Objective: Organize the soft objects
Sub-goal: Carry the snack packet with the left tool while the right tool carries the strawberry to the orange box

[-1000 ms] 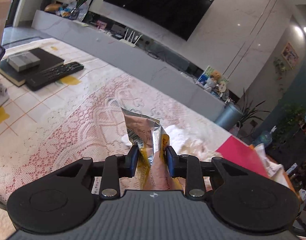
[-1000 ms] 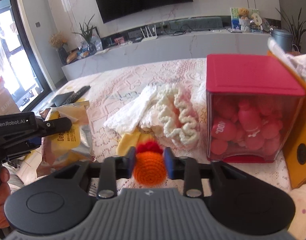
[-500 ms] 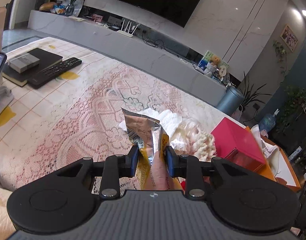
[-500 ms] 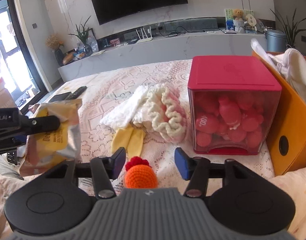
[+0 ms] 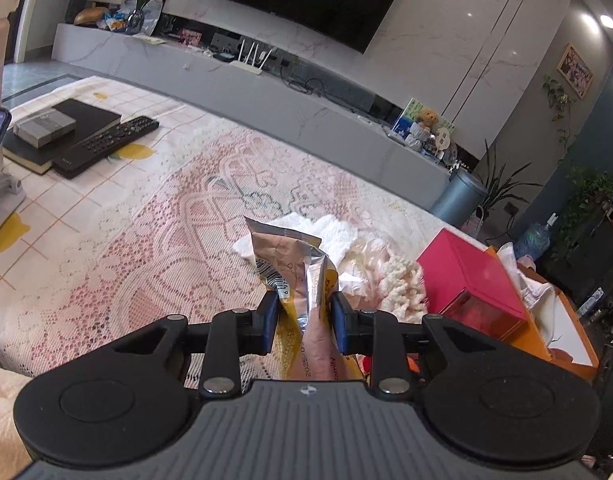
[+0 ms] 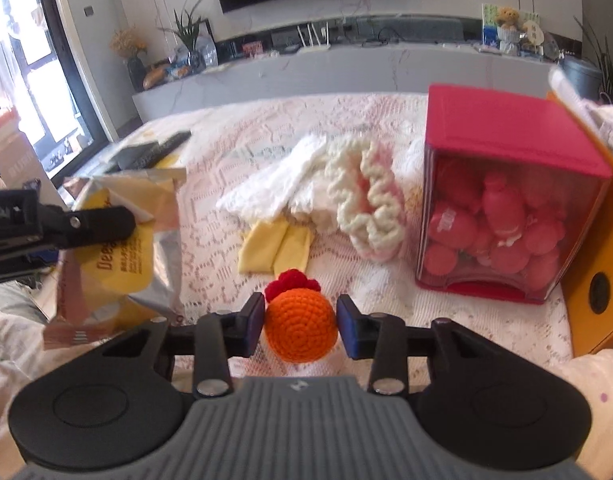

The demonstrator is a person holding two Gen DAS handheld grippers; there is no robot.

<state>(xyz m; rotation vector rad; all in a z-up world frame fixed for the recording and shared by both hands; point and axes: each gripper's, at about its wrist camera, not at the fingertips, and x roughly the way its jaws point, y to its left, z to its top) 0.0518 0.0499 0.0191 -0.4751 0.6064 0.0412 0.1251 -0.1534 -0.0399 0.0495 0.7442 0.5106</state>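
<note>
Grippers mid-sort: left gripper (image 5: 304, 314) is clamping a foil snack pouch (image 5: 294, 264). Right gripper (image 6: 300, 322) is bracketing a crocheted orange ball (image 6: 300, 330), contact unclear; knitwear (image 6: 362, 204) at twelve o'clock is awaiting sorting.

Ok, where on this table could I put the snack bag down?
The bare lace between the remote and the white cloth is free. It is crowded around the ruffled knit, yellow cloth and red box.
</note>
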